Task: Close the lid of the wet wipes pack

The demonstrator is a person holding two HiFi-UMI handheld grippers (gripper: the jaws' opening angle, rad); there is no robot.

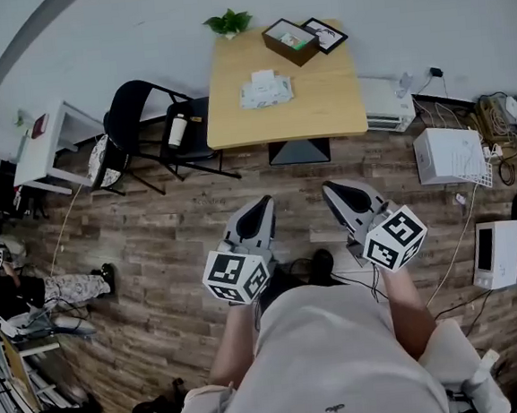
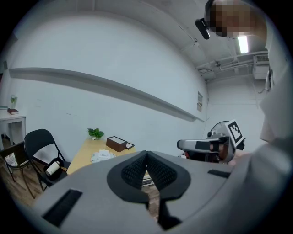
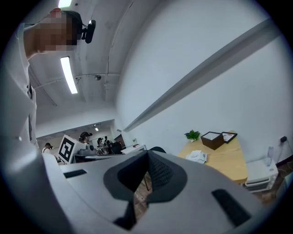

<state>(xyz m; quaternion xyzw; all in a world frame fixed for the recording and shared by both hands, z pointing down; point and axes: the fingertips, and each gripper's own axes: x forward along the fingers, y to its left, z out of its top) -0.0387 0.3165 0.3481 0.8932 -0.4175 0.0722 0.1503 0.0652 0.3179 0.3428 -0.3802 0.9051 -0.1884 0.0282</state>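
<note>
Head view: both sets of fingers shut, pack on counter (image 1: 322, 106).
Left gripper (image 1: 260, 205) and right gripper (image 1: 333, 190) have fingers closed together, nothing held. Wet wipes pack (image 1: 265, 91) lies on the counter, well apart from both.

A light wooden bench (image 1: 322, 106) stands against the white wall. At its far edge are a small potted plant (image 1: 229, 21), an open dark brown box (image 1: 291, 42) and a black picture frame (image 1: 325, 34) just beside the box. Left of the bench, a black chair (image 1: 133, 113) carries a white bottle (image 1: 177, 129). Farther left stands a white side table (image 1: 50, 138). The floor (image 1: 172, 245) is wood plank.
</note>
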